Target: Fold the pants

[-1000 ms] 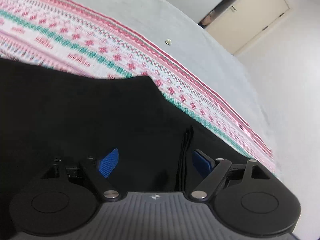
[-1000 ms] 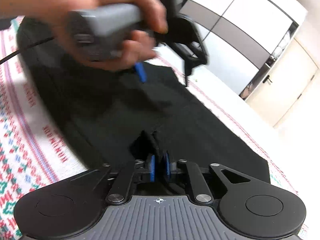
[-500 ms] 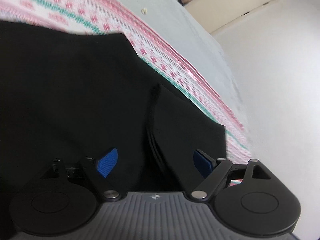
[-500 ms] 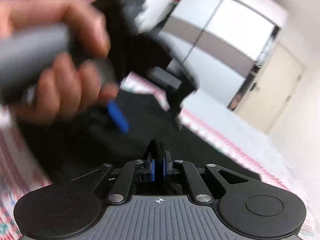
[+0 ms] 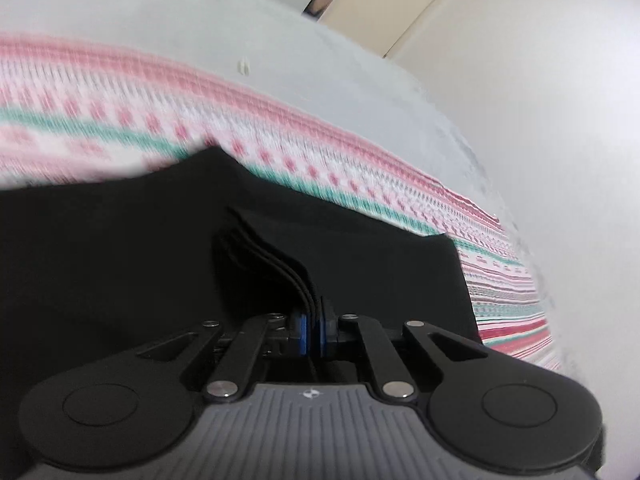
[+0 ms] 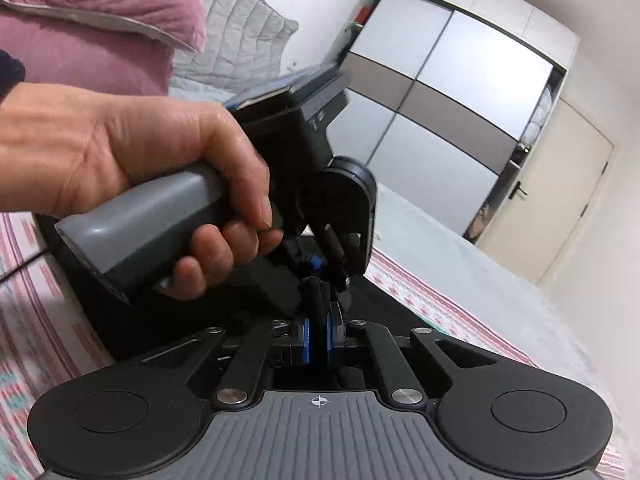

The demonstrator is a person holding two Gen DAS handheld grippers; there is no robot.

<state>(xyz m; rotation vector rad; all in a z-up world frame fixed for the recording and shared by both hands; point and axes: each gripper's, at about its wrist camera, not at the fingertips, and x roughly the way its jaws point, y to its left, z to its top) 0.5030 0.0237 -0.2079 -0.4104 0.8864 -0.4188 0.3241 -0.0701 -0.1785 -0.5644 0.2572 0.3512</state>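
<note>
Black pants (image 5: 120, 264) lie on a patterned blanket (image 5: 280, 148). In the left wrist view my left gripper (image 5: 313, 334) is closing on a stacked edge of several black layers, and its blue pads press the cloth between them. A pinched ridge of the same pants (image 6: 316, 292) rises out of my right gripper (image 6: 318, 338), whose jaws are shut on it. The right wrist view also shows the left gripper (image 6: 314, 262) just ahead, tips down on the cloth, held by a person's hand (image 6: 140, 160) on its grey handle.
The pink, white and green blanket (image 6: 440, 304) covers a grey bed sheet (image 5: 360, 80). A pink pillow (image 6: 100, 28) and a quilted grey one lie at the far left. A wardrobe (image 6: 440, 92), a cream door (image 6: 560, 200) and a white wall (image 5: 560, 120) stand beyond the bed.
My left gripper's jaws went from wide apart to shut on the pants' layered edge. The right gripper kept its pinch and rose a little. The left gripper now sits closer to the right one.
</note>
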